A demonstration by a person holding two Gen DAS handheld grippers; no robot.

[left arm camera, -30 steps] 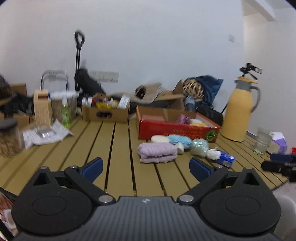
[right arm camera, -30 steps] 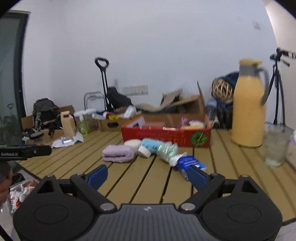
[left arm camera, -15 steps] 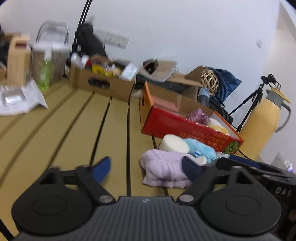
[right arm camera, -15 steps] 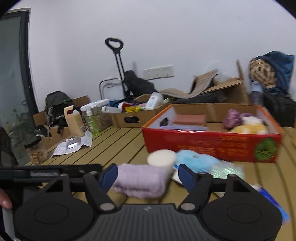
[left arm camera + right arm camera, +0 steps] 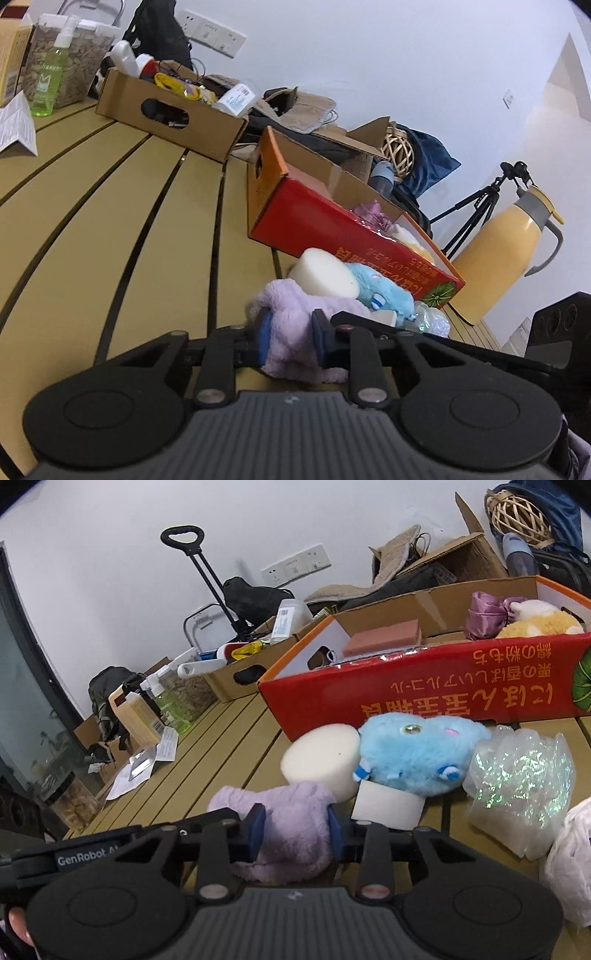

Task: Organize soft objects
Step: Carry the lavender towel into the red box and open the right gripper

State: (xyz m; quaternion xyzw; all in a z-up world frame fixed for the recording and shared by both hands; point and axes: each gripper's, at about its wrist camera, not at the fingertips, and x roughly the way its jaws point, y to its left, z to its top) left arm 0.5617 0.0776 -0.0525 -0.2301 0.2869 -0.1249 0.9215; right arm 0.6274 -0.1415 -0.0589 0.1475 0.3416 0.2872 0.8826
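Note:
A lilac towel [image 5: 291,325] lies on the slatted table in front of the red box [image 5: 332,225]. My left gripper [image 5: 290,338] is shut on the towel's left part. My right gripper [image 5: 295,827] is shut on the same towel [image 5: 291,823] from the other side. Behind it lie a white sponge disc [image 5: 321,753], a blue plush toy [image 5: 417,753] and a glittery clear bag [image 5: 517,779]. The red box [image 5: 424,690] holds a purple cloth, a yellow plush and a pink block.
A brown cardboard box [image 5: 170,110] with bottles stands behind on the left. A yellow thermos [image 5: 506,240] stands right of the red box. A green spray bottle [image 5: 48,74] and papers lie at far left. A white bag [image 5: 569,864] lies at the right.
Both grippers have moved forward and down to the lilac towel and closed on it from open.

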